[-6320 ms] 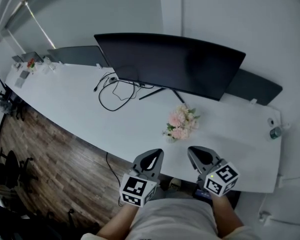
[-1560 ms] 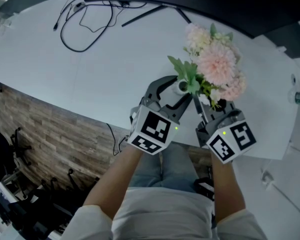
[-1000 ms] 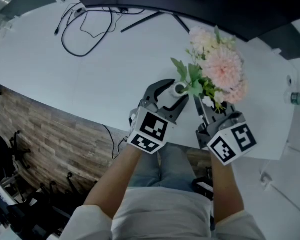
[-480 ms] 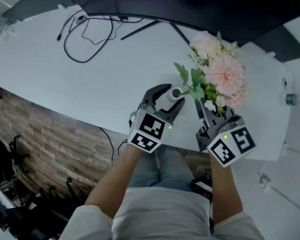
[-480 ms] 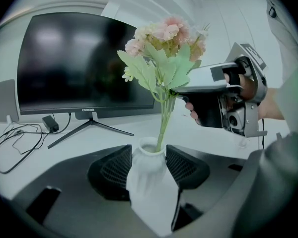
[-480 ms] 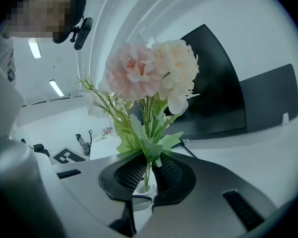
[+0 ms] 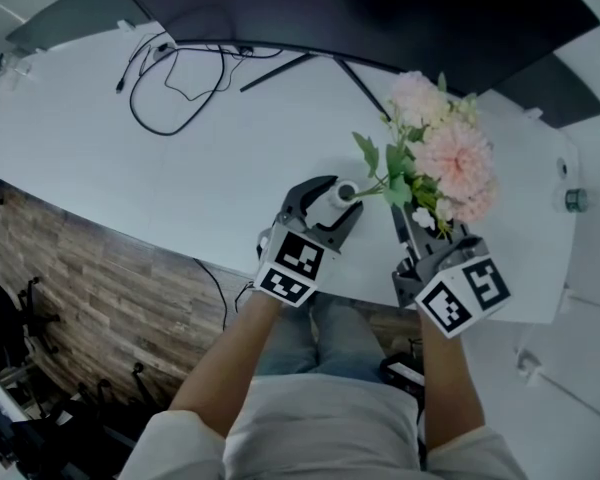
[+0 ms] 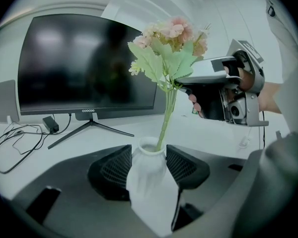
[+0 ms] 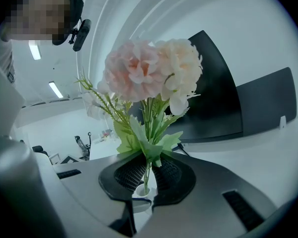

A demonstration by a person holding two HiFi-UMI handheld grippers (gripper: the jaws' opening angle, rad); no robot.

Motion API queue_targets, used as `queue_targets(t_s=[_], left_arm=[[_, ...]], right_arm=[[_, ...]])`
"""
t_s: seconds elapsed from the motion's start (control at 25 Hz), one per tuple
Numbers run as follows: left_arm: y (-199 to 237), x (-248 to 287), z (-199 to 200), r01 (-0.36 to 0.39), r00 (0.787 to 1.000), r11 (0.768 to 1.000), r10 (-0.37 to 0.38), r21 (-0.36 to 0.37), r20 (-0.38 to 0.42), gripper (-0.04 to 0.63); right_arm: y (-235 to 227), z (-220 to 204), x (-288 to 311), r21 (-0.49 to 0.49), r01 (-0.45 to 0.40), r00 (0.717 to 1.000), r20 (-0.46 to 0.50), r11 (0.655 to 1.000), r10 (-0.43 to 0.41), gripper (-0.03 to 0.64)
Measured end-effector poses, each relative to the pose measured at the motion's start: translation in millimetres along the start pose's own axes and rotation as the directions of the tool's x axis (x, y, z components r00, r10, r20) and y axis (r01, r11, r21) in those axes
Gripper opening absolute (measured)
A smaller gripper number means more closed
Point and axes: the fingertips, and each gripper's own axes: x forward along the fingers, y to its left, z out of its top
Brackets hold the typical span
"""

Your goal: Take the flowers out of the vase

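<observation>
While I watch from my station, the left tongs [image 8: 148, 158] stand wide, yet both mesh pads press the sides of the white vase [image 8: 152, 180], clamping it just under its rim. In the head view these left tongs [image 7: 332, 198] sit a little toward 6 o'clock of centre, and the vase [image 7: 344, 192] shows as a small white ring between the jaw tips.

The right tongs [image 9: 148, 175] are pressed nearly together, pinching the green stems [image 9: 147, 168] of the flowers [image 9: 150, 71] between their pads, right below the lowest leaves. Straight under that pinch I see the vase mouth [image 9: 141, 191], with the stems running down into it. From the left gripper view the stems [image 8: 167, 117] rise from the vase at about 1 o'clock, and the right tongs come in from 3 o'clock to meet them under the leaves.

In the head view the right tongs [image 7: 408, 218] lie at 5 o'clock of centre, their tips partly covered by the pink and cream flowers [image 7: 446, 156], which spread at 2 o'clock of the vase.

Both tongs hang over the near edge of the white desk [image 7: 110, 158]. A dark monitor [image 7: 380, 8] fills the 12 o'clock side, its thin stand legs [image 7: 280, 68] reaching toward me. A looped black cable [image 7: 170, 80] lies at 10 o'clock. A small greenish object [image 7: 575, 200] sits at 3 o'clock, too small for me to identify.
</observation>
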Motion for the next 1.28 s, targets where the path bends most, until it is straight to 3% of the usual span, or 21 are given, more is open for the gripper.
queue_targets(t_s=[1.28], left_arm=[[14.8,-3.4,-15.8,0.001,1.000,1.000,-0.001,0.006,-0.026,0.221]], right_arm=[[8.7,31.1,-14.0,0.003,0.003,0.998,0.064,1.000,-0.003,0.057]])
